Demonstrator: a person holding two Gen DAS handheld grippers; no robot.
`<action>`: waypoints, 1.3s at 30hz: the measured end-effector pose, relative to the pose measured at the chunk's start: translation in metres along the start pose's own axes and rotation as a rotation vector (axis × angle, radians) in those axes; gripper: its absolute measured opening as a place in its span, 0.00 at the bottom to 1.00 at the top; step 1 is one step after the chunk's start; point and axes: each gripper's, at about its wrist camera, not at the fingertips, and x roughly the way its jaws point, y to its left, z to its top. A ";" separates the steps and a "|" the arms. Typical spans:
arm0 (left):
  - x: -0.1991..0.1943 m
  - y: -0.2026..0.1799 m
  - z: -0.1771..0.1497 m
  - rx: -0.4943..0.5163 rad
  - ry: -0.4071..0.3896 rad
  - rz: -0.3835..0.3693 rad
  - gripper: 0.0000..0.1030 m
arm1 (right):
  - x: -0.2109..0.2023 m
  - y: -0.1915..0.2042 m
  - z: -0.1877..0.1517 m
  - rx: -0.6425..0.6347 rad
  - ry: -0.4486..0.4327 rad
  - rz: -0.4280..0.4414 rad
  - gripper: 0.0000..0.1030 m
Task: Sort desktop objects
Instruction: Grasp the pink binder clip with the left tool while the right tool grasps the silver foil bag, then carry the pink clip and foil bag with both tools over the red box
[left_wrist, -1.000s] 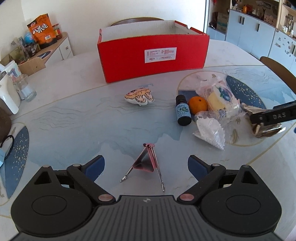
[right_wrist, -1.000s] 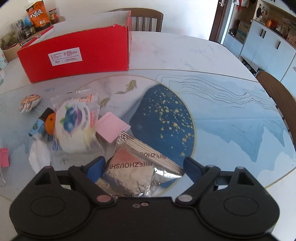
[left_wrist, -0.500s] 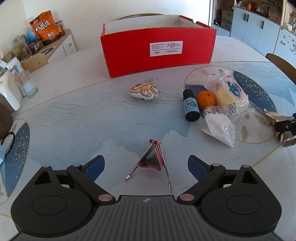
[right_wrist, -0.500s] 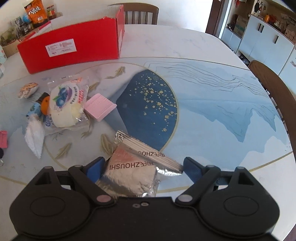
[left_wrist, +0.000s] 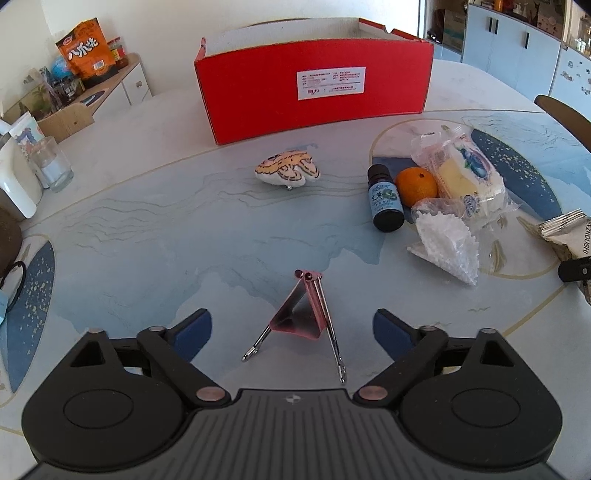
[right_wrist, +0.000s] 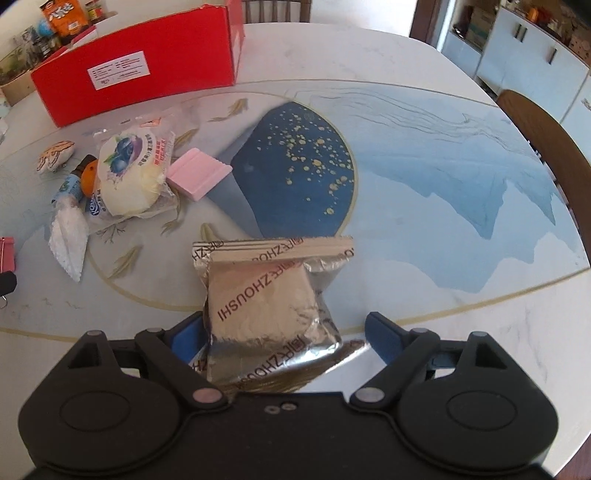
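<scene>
My left gripper (left_wrist: 292, 328) is open, its jaws on either side of a pink binder clip (left_wrist: 301, 314) lying on the table. My right gripper (right_wrist: 284, 330) is open around a silver foil snack packet (right_wrist: 266, 295) that lies between its fingers; the packet also shows at the right edge of the left wrist view (left_wrist: 567, 232). A red cardboard box (left_wrist: 314, 85) stands open at the back of the table, also in the right wrist view (right_wrist: 140, 66).
On the table lie a shell-shaped toy (left_wrist: 287, 170), a dark dropper bottle (left_wrist: 384, 197), an orange (left_wrist: 416, 185), a bagged blueberry bun (left_wrist: 465, 173), a white paper-cup pack (left_wrist: 448, 240) and a pink eraser block (right_wrist: 199, 177). A glass (left_wrist: 51, 166) stands far left. Chair (right_wrist: 546, 133) at right.
Both grippers pulled back toward the table's near edge. The silver packet turned upright between the right fingers and came with them. The binder clip stayed between the left fingers.
</scene>
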 end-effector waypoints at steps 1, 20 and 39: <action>0.001 0.001 -0.001 -0.004 0.005 0.000 0.86 | 0.000 0.000 0.001 0.000 0.001 0.004 0.86; 0.004 -0.005 0.005 -0.024 0.027 -0.074 0.37 | -0.005 0.000 0.006 -0.072 0.008 0.057 0.60; -0.004 -0.020 0.013 -0.131 0.058 -0.099 0.24 | -0.018 -0.021 0.012 -0.053 0.040 0.162 0.53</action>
